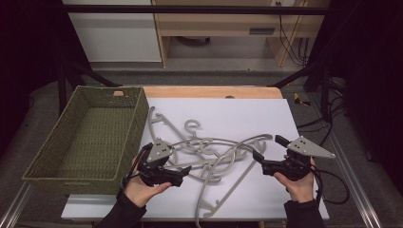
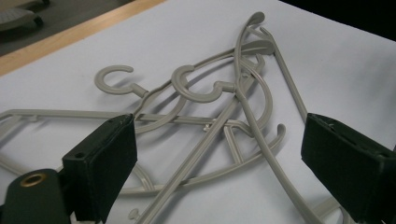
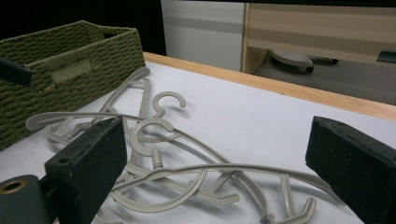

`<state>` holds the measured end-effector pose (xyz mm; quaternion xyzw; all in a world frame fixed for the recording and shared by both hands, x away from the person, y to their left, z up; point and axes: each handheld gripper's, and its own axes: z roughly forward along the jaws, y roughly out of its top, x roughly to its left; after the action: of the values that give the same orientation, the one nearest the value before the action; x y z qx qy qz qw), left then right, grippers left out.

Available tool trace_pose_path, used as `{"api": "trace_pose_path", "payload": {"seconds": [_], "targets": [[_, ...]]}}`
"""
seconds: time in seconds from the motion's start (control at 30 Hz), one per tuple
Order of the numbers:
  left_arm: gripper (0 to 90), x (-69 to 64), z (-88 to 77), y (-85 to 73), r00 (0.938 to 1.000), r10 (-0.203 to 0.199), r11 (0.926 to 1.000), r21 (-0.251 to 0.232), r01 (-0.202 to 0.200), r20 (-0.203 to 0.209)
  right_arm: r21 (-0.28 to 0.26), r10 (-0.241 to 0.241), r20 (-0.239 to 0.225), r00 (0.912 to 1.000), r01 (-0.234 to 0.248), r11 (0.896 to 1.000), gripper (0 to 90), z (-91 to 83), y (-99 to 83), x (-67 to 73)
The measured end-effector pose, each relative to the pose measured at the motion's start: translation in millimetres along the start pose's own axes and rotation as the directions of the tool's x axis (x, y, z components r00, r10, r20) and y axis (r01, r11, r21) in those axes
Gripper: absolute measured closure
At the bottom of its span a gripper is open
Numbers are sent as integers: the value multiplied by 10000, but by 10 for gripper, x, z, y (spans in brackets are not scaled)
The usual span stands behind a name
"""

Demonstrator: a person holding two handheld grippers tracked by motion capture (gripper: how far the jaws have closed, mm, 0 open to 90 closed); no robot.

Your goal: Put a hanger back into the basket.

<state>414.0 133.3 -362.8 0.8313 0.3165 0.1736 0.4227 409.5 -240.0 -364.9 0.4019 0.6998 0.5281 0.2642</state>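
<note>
Two hand-held grippers flank your tangle of grey hangers (image 1: 209,152) on the white counter (image 1: 266,114): left hand-held gripper (image 1: 186,170) and right hand-held gripper (image 1: 257,156) both gape wide, empty, beside the green basket (image 1: 90,137).

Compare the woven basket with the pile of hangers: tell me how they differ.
The basket is dark green and woven; the hangers are pale grey, smooth plastic. The basket is a single deep box standing at the table's left edge; the hangers are several thin curved pieces lying flat and tangled on the white board. The basket holds nothing; the hangers overlap one another. Both rest on the table, with neither gripped.
</note>
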Motion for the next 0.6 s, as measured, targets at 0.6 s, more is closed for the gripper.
{"api": "trace_pose_path", "payload": {"seconds": [0.6], "targets": [[254, -281, 986, 204, 9991, 180, 9839, 1771, -247, 395, -173, 13, 99, 9999, -11, 9998, 57, -35, 13, -32]]}}
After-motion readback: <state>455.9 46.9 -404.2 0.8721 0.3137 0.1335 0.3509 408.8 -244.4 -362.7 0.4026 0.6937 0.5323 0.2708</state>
